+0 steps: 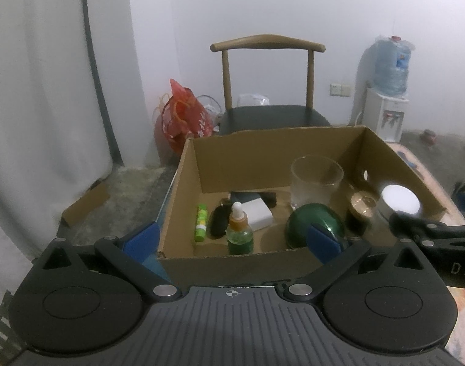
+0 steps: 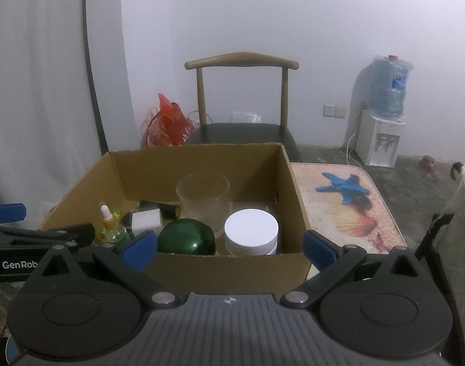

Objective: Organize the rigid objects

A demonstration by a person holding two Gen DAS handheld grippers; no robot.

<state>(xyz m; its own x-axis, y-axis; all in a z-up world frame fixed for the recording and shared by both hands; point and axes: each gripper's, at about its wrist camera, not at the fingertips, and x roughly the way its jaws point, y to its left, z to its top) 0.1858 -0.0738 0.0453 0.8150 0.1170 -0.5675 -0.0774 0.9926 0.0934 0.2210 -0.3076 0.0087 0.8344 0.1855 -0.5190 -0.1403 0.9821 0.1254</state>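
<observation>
The cardboard box [image 1: 183, 180] sits open-topped on the table [image 2: 348, 213], its long axis running away from the cameras toward a chair [image 1: 267, 76]. Inside stand a glass [image 1: 316, 180], dropper bottle [image 1: 239, 228], green dome [image 1: 314, 225] and white-lidded jar [image 2: 251, 228]. The left gripper [image 1: 232, 238] and right gripper [image 2: 230, 245] hover spread wide and empty before the near wall

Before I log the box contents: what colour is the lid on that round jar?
White; the jar's lid shows best in the right wrist view.

Matt cardboard box [image 2: 201, 270], glossy green bowl [image 2: 186, 241].
</observation>
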